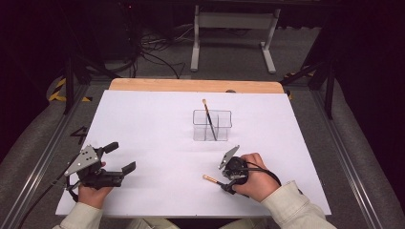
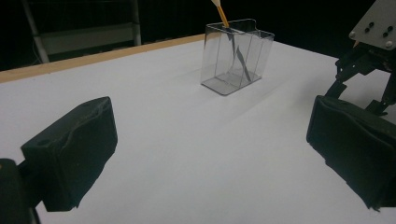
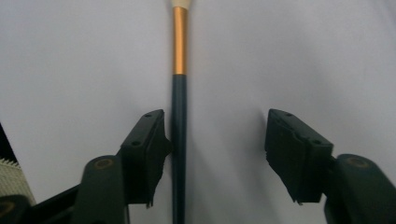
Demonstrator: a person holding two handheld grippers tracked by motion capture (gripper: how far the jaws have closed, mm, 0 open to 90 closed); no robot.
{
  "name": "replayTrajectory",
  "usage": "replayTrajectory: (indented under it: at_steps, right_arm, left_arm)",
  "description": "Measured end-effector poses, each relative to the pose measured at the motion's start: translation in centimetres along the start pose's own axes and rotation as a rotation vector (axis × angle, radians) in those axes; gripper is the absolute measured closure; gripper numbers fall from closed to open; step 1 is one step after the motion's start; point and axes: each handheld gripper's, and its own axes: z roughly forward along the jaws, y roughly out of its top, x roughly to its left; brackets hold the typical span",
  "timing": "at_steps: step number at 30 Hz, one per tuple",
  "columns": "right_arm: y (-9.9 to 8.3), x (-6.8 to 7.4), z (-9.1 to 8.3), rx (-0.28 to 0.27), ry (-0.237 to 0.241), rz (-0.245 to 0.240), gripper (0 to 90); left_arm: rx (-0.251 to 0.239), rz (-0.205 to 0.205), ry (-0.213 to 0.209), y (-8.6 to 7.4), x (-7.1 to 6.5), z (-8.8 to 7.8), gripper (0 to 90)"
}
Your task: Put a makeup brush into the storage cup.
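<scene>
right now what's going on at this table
A person holds a gripper in each hand over a white table. The right gripper sits low over a brush lying flat, jaws either side of its dark handle; one pad is against it, the other is apart, so it isn't gripped yet. The left gripper rests open. Another brush stands in the clear holder.

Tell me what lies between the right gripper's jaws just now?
A brush lying on the white table, its dark handle against one pad, the other pad apart, in the right gripper view.
</scene>
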Motion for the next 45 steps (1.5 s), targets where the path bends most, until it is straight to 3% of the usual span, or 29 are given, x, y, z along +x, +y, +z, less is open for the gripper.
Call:
replayTrajectory:
  at_steps: [2, 3, 4, 5, 7, 9, 15, 22, 27, 45]
  right_arm:
    - [0.1, 0.1, -0.2, 0.015, 0.006, -0.013, 59.7]
    - [0.1, 0.1, -0.2, 0.015, 0.006, -0.013, 59.7]
    - [0.1, 0.3, -0.4, 0.031, 0.015, -0.006, 69.8]
    - [0.1, 0.3, -0.4, 0.031, 0.015, -0.006, 69.8]
    - [0.2, 0.4, -0.4, 0.05, 0.018, -0.019, 82.0]
    - [0.2, 0.5, -0.4, 0.055, 0.022, -0.017, 83.9]
    - [0.8, 1.0, -0.4, 0.096, -0.009, -0.034, 84.2]
    - [0.7, 0.8, -0.5, 0.103, 0.01, -0.018, 84.2]
    - [0.7, 0.7, -1.2, 0.078, 0.019, -0.007, 84.2]
    - [1.0, 0.3, -4.7, -0.086, 0.009, 0.007, 84.2]
  left_arm:
    - [0.0, 0.0, -0.001, 0.0, 0.0, 0.0, 2.6]
    - [0.0, 0.0, -0.001, 0.0, 0.0, 0.0, 2.6]
    - [0.0, -0.001, -0.001, 0.0, 0.0, 0.0, 2.6]
    - [0.0, -0.001, -0.001, 0.0, 0.0, 0.0, 2.6]
    - [0.0, -0.001, -0.003, 0.0, 0.0, 0.0, 2.6]
    - [0.0, -0.001, -0.003, 0.0, 0.0, 0.0, 2.6]
    - [-0.002, -0.006, -0.003, 0.0, 0.0, 0.0, 2.6]
    - [0.0, -0.005, -0.002, 0.0, 0.0, -0.1, 2.6]
    - [-0.002, -0.006, -0.001, 0.0, 0.0, 0.0, 2.6]
    - [-0.003, -0.006, -0.001, 0.0, 0.0, 0.0, 2.6]
